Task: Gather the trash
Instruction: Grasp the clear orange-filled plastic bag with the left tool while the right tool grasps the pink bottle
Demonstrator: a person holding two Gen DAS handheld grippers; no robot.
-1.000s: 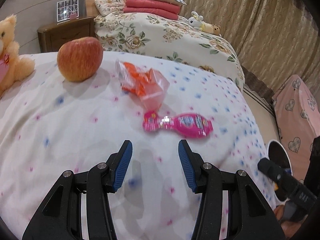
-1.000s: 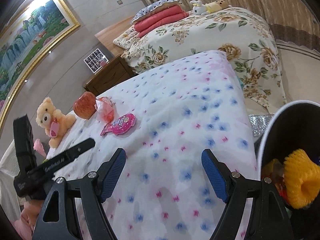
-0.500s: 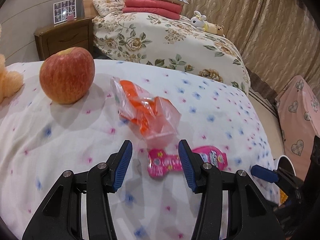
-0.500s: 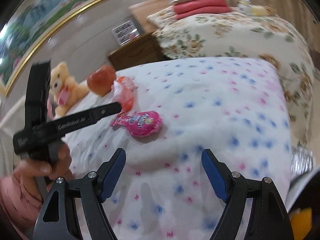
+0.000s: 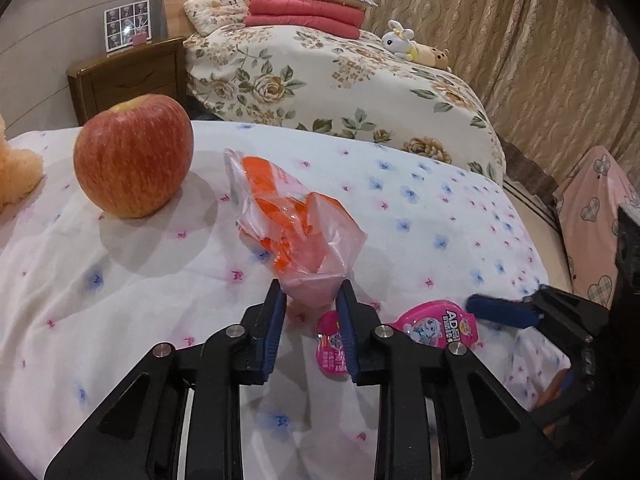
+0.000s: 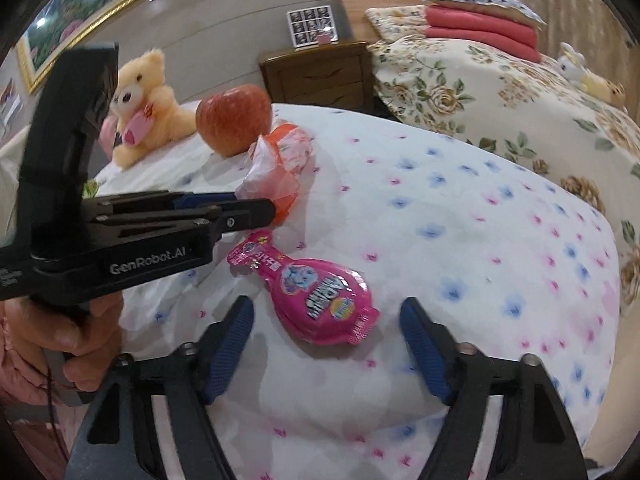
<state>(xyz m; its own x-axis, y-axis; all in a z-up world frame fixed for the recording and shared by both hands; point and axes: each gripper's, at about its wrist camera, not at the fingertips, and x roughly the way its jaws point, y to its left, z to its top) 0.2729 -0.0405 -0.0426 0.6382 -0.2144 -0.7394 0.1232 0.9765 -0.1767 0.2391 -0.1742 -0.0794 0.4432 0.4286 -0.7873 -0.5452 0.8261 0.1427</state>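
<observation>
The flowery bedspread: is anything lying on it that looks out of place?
Yes. A crumpled orange plastic bag and a pink snack packet lie as litter on the bedspread, near an apple.

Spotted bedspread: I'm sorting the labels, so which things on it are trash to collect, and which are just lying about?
Trash to collect:
- orange plastic bag, its near end between the left hand-held gripper pads, which have just been closing
- pink wrapper, in front of the open right hand-held gripper

Just lying about:
- apple
- teddy bear

Pink wrapper [image 6: 320,300], orange bag [image 5: 296,228]
</observation>
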